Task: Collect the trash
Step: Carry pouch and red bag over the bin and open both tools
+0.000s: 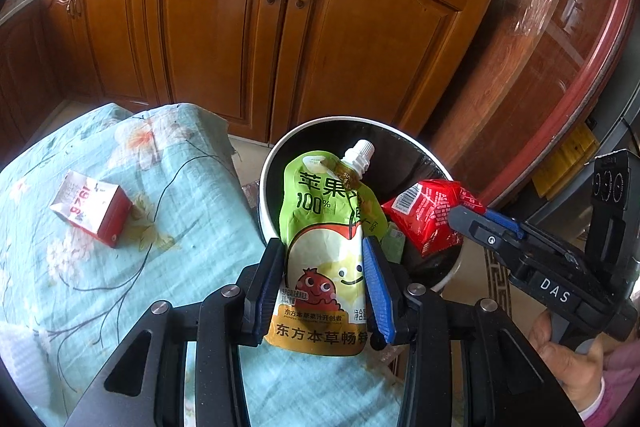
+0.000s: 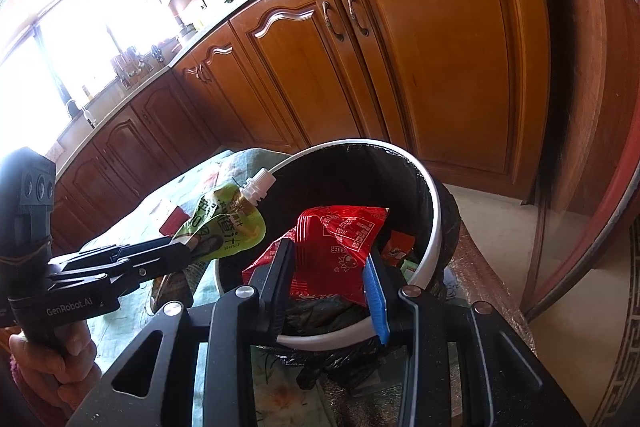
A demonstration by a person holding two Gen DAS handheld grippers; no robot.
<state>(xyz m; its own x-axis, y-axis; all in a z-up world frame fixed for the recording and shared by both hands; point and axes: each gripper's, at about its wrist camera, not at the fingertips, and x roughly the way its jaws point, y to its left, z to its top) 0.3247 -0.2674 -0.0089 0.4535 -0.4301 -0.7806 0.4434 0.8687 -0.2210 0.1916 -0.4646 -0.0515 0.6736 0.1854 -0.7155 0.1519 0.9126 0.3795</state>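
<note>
The green juice pouch (image 1: 325, 227), clamped in the left tool (image 1: 325, 291), hangs over the bin (image 1: 400, 137) ready to drop; at three o'clock the right tool (image 2: 332, 279) grips a red wrapper (image 2: 340, 239). A red carton (image 1: 90, 207) waits on the table (image 1: 180, 259) at nine o'clock.

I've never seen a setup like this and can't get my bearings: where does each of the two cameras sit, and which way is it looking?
Left wrist: rides the left gripper, looking down its fingers at the green juice pouch it clamps; a hand holds the right gripper.
Right wrist: rides the right gripper, clamping the red snack wrapper; the left gripper shows.
Shared: white-rimmed trash bin, pouch, wrapper, wooden cabinets.
</note>
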